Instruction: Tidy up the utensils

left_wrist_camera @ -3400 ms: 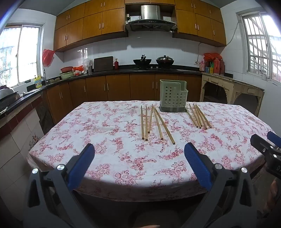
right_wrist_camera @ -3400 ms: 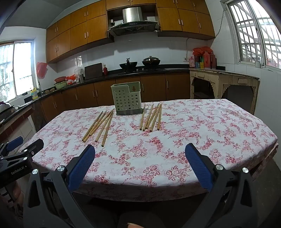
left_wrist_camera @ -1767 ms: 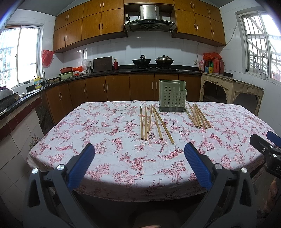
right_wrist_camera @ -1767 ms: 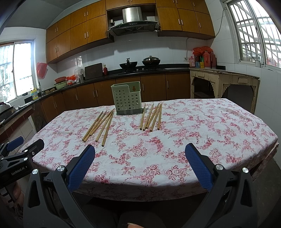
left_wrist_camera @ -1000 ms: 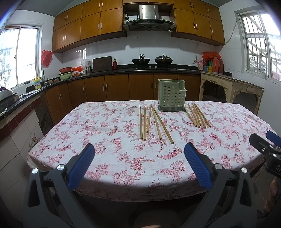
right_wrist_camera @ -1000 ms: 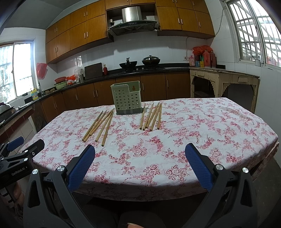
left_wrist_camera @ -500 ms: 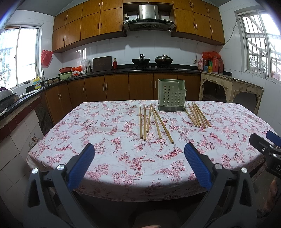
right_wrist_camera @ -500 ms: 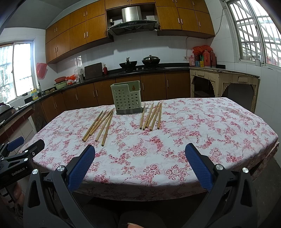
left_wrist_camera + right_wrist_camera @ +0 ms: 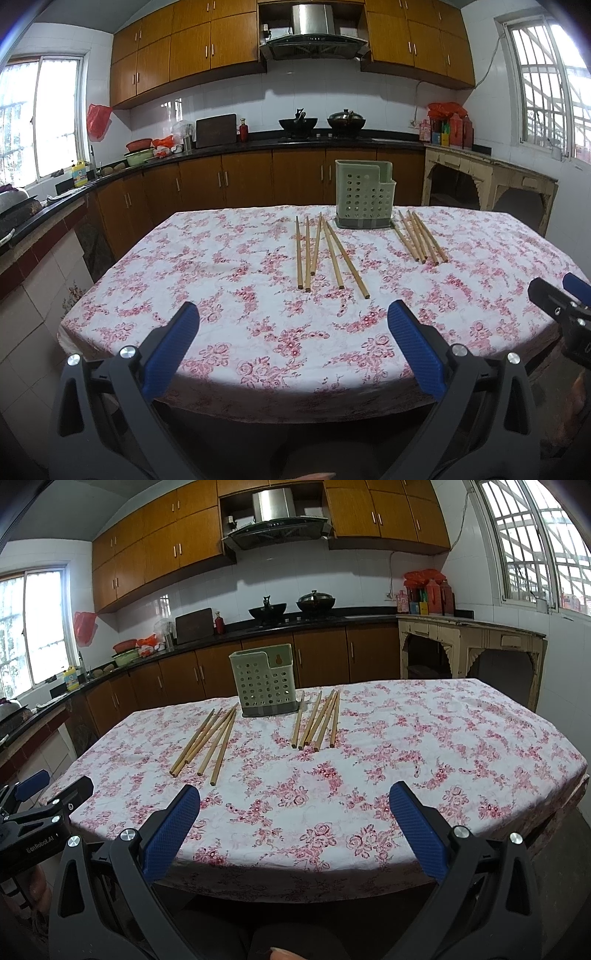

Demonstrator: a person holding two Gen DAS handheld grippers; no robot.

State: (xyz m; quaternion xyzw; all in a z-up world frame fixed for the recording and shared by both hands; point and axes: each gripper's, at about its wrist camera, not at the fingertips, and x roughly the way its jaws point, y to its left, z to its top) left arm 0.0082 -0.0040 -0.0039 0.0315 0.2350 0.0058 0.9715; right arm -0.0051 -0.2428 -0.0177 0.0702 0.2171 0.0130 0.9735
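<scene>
Nothing's really shifted; both our hand-held grippers, left [image 9: 291, 328] and right [image 9: 293, 808], hover spread wide short of the table [image 9: 229, 332]. Chopsticks [image 9: 325, 251] flank the holder [image 9: 364, 199]; let's approach low, pinching one stick mid-length.

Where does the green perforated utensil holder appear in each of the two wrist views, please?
Left wrist view: the utensil holder stands right of centre at the table's far edge, chopsticks on both sides.
Right wrist view: the utensil holder stands left of centre, again between the two chopstick groups.
Shared landmark: the range hood on the back wall.
</scene>
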